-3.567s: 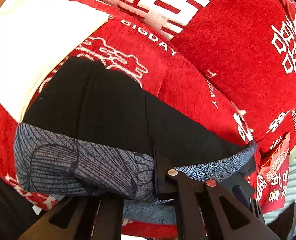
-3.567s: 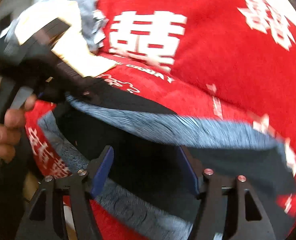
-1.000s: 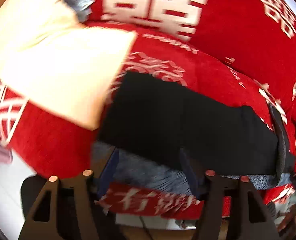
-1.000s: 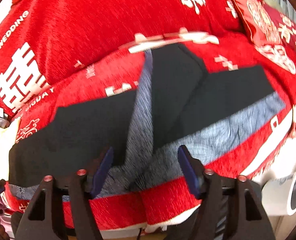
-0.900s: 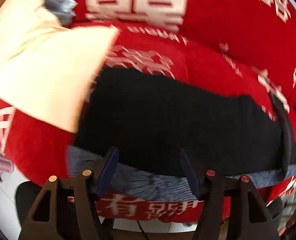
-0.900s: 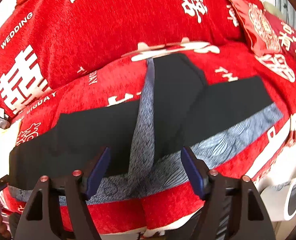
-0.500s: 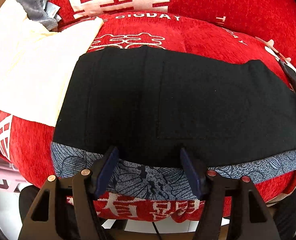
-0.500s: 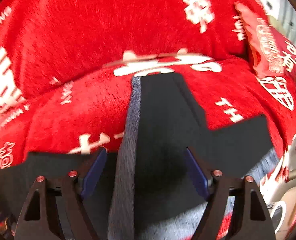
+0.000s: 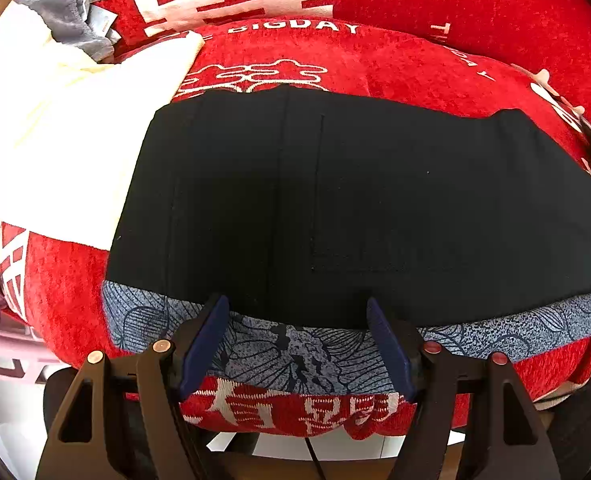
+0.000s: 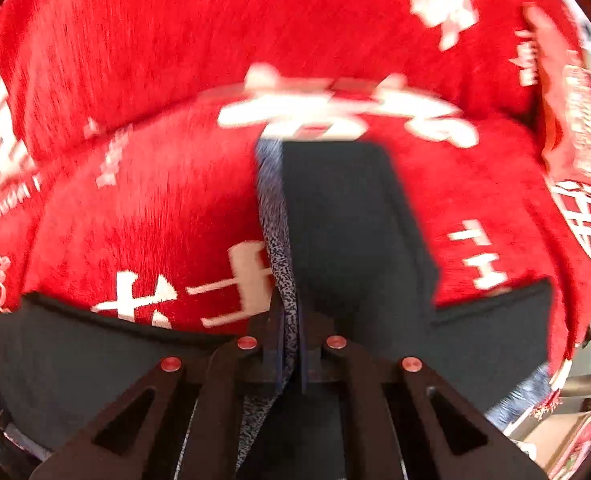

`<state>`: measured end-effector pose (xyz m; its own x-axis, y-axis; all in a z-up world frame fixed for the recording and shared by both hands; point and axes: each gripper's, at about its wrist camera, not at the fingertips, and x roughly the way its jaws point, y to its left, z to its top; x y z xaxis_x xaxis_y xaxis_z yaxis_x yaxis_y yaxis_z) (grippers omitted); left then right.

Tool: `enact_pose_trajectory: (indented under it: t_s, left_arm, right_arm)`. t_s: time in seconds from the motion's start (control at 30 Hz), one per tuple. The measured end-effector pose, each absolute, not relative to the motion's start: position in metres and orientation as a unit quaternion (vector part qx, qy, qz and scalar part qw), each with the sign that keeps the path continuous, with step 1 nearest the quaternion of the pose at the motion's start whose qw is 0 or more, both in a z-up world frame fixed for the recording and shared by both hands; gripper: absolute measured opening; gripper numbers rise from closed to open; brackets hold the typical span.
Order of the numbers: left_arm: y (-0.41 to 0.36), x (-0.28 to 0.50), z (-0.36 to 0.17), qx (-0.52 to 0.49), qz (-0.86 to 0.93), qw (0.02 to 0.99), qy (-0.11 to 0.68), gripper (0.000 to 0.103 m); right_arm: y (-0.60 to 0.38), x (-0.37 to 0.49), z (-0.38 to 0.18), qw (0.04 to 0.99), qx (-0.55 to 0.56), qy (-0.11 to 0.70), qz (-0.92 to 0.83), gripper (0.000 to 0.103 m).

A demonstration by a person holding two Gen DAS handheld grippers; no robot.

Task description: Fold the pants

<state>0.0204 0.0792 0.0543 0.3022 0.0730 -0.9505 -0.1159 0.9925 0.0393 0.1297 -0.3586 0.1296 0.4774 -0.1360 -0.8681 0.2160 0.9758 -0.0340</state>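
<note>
The black pants (image 9: pixel 355 200) with a grey-blue patterned side strip (image 9: pixel 295 348) lie flat on a red sofa cover. My left gripper (image 9: pixel 297 340) is open, its blue pads straddling the patterned strip at the near edge, not closed on it. In the right wrist view one leg (image 10: pixel 347 232) runs away from me across the red cover. My right gripper (image 10: pixel 291 352) is shut on the pants' patterned strip (image 10: pixel 277 240) where that leg meets the rest of the pants.
The sofa is covered in red fabric with white lettering (image 9: pixel 415 60). A cream cloth (image 9: pixel 55 132) and a grey cloth (image 9: pixel 63 20) lie left of the pants. A red cushion (image 10: pixel 575 120) leans at the right. The sofa's front edge (image 9: pixel 295 412) is just under my left gripper.
My right gripper has moved in and closed on the patterned strip. My left gripper has stayed open at the near edge, coming slightly closer.
</note>
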Motion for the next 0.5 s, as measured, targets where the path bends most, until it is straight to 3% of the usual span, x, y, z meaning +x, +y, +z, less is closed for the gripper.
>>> enact_pose_trajectory:
  t_s: [0.17, 0.4, 0.47, 0.5]
  left_arm:
    - [0.064, 0.021, 0.057, -0.016, 0.057, 0.805, 0.591, 0.073]
    - [0.045, 0.024, 0.055, -0.002, 0.043, 0.803, 0.595, 0.073]
    - [0.045, 0.024, 0.055, -0.005, 0.045, 0.801, 0.597, 0.073]
    - [0.047, 0.024, 0.055, -0.01, 0.044, 0.8, 0.598, 0.073]
  right_arm:
    - [-0.4, 0.044, 0.147, 0.879, 0.116, 0.44, -0.14, 0.006]
    - [-0.456, -0.016, 0.103, 0.886, 0.25, 0.379, -0.091, 0.011]
    - [-0.476, -0.017, 0.097, 0.882, 0.293, 0.359, -0.084, 0.026]
    - [-0.483, -0.016, 0.094, 0.879, 0.311, 0.35, -0.083, 0.042]
